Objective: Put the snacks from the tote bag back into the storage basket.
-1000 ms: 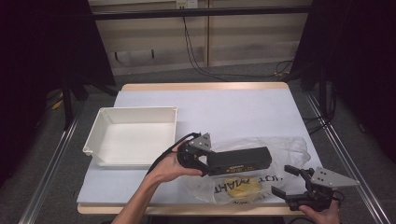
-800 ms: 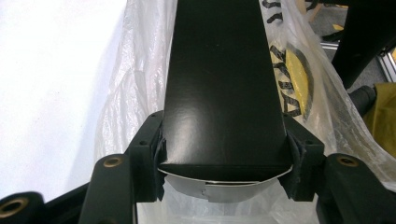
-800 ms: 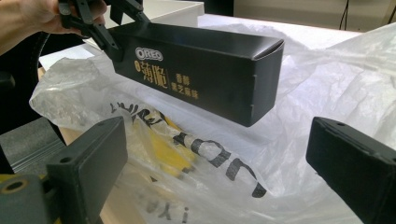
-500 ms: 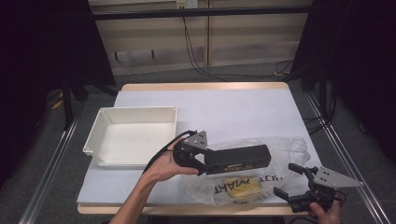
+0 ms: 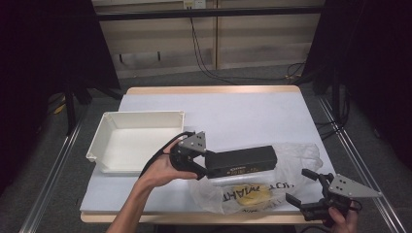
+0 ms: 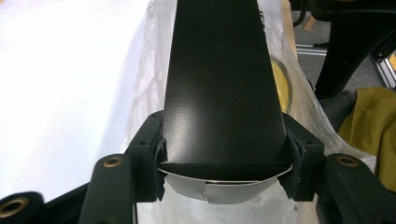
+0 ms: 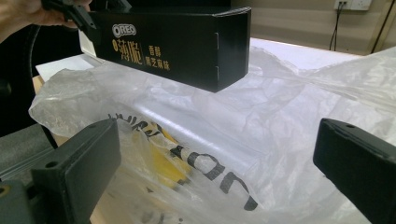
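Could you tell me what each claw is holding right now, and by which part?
The left claw grips the black box across one end; the right claw is open, holding nothing.

- high view sits above the near edge of the table (image 5: 233,111), looking forward and down
- left gripper view hugs the black box (image 6: 224,84), facing along it
- right gripper view looks low across the plastic bag (image 7: 261,140); all share box and bag

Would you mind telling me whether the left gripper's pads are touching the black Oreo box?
Touching. In the left gripper view, the left gripper has its pads pressed against both sides of the black Oreo box, clamping its near end.
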`<state>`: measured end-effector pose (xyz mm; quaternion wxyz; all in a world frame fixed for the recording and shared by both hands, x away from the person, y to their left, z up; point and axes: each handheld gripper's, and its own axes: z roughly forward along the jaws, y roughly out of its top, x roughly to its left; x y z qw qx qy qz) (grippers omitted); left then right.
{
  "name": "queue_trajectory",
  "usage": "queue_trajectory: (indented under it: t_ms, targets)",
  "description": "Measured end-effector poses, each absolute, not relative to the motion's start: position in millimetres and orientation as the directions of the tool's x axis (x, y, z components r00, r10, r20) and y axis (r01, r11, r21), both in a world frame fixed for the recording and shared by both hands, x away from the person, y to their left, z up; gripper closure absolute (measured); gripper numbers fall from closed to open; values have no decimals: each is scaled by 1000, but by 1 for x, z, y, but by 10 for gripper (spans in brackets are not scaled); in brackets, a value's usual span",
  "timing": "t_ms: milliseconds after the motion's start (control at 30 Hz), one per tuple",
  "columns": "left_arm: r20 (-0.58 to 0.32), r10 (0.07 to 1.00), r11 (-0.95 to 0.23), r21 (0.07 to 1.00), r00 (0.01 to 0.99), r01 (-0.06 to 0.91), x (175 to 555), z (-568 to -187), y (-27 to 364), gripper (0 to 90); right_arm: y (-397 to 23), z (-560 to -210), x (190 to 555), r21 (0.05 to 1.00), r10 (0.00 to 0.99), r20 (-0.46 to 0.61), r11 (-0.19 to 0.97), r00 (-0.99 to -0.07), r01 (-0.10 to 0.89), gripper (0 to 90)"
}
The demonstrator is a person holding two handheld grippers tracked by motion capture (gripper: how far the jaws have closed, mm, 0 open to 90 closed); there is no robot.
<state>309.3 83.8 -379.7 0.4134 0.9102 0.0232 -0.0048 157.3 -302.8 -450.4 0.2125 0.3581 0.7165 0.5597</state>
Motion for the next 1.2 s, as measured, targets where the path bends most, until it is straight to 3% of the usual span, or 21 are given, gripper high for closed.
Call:
queue_trajectory:
  t_ms: [633,1200]
  targets:
    - [-4,89,-648,759,996,61,317,-358,126,432,-301,-455,159,961,767,54,134,-640,241,2]
    - [-7,188,-630,767,982,126,327,-350,170,433,-300,-457,160,963,753,40,146,-657,226,2]
